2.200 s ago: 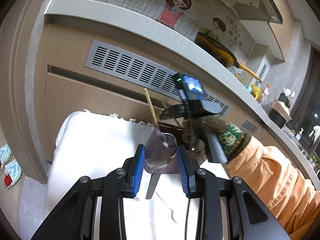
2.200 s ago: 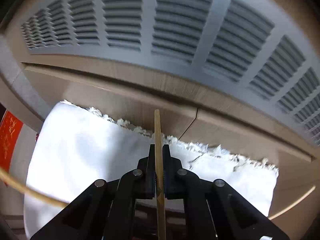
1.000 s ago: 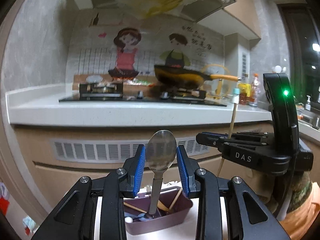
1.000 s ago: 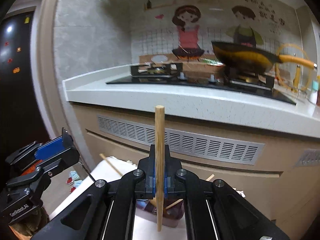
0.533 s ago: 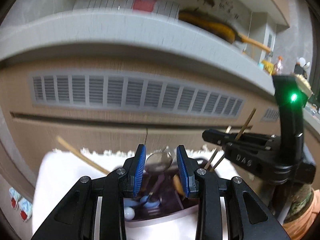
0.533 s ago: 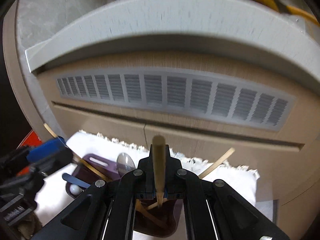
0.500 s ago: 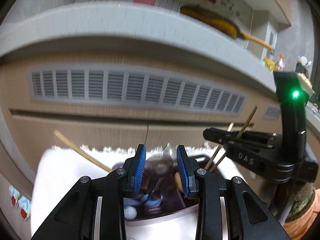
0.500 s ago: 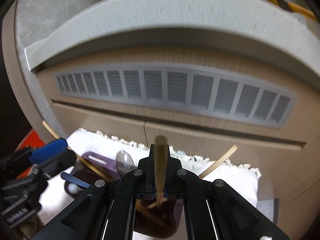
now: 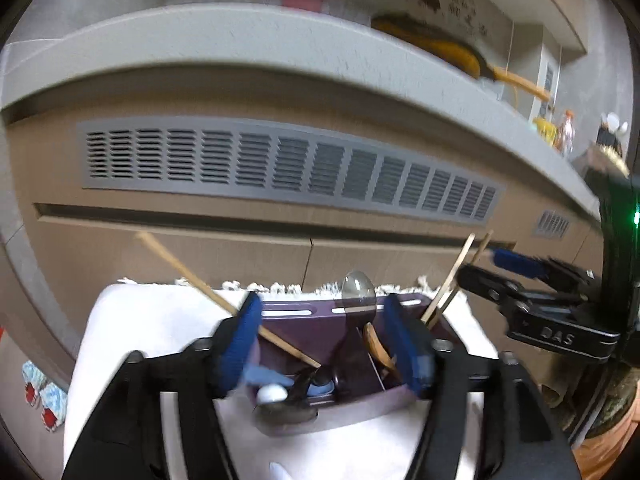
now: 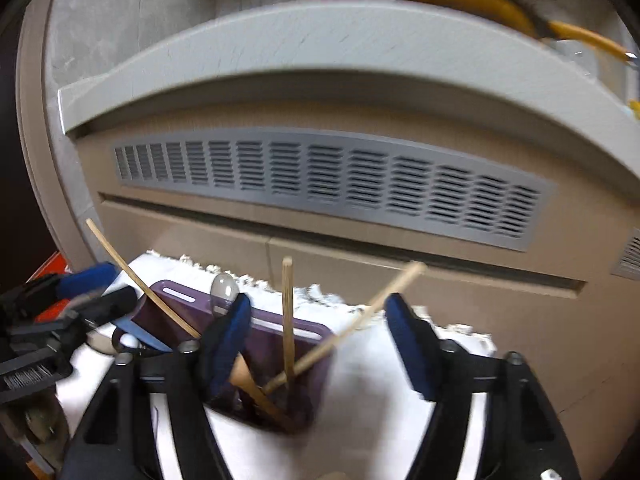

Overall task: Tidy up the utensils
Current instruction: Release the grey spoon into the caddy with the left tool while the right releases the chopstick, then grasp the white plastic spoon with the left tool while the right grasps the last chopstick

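Purple plastic utensil caddy (image 9: 352,412) on white fringed cloth (image 9: 152,328), below grey louvred vent panel (image 9: 288,168).

Left gripper (image 9: 328,344): blue-padded jaws spread apart, empty, above caddy. Right gripper (image 10: 320,344): jaws spread apart, empty. Inside caddy: silver metal spoon (image 9: 358,286) standing bowl-up, wooden chopsticks (image 10: 287,320) leaning upright, wooden spoon (image 9: 380,348), blue-handled pieces.

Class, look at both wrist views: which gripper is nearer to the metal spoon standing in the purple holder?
Left. The left gripper is open with the metal spoon just beyond its jaws. The right gripper, also open, sits over the purple holder's chopstick end, the spoon off to its left.
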Available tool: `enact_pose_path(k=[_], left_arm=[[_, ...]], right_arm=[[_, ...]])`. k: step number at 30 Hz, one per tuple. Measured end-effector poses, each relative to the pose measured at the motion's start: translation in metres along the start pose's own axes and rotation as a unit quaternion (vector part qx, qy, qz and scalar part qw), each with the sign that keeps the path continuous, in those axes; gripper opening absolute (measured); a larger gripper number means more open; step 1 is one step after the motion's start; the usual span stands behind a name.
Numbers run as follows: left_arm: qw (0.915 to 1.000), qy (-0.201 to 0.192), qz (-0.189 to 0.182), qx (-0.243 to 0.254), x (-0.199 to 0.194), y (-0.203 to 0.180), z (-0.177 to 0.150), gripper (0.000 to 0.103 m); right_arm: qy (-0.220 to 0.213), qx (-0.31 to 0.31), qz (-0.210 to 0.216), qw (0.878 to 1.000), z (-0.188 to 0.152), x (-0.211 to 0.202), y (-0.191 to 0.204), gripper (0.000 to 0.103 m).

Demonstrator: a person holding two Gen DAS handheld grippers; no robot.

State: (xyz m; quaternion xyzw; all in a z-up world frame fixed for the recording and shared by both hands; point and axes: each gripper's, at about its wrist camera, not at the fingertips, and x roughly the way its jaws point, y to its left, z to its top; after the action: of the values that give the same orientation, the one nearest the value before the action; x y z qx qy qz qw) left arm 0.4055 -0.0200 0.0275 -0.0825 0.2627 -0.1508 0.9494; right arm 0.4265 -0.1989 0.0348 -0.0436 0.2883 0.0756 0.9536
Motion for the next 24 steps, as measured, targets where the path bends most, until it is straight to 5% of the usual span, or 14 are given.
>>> enact_pose_path(k=[3,8,16,20,24], left_arm=[[1.0000,-0.007,0.000,0.000,-0.023,0.002,-0.007,0.068],[0.9995,0.016,0.002,0.028,-0.048,-0.005,-0.038,0.068],[0.9864,0.143,-0.004,0.081,-0.062,-0.021,-0.133,0.072],[0.9804,0.186,-0.025,0.062,-0.063,-0.025,-0.163,0.072],[0.9796,0.198,-0.026,0.023,-0.051,-0.025,-0.157,0.072]], right_arm=[[-0.014,0.002,-0.030,0.999,-0.018,-0.024,-0.012,0.091],[0.030,-0.010,-0.039,0.999,-0.063,-0.039,-0.017,0.092],[0.112,-0.029,-0.020,0.993,-0.152,-0.058,0.000,0.092],[0.123,-0.058,-0.030,0.990,-0.185,-0.072,0.017,0.092],[0.143,-0.061,-0.035,0.987,-0.200,-0.071,0.024,0.093]])
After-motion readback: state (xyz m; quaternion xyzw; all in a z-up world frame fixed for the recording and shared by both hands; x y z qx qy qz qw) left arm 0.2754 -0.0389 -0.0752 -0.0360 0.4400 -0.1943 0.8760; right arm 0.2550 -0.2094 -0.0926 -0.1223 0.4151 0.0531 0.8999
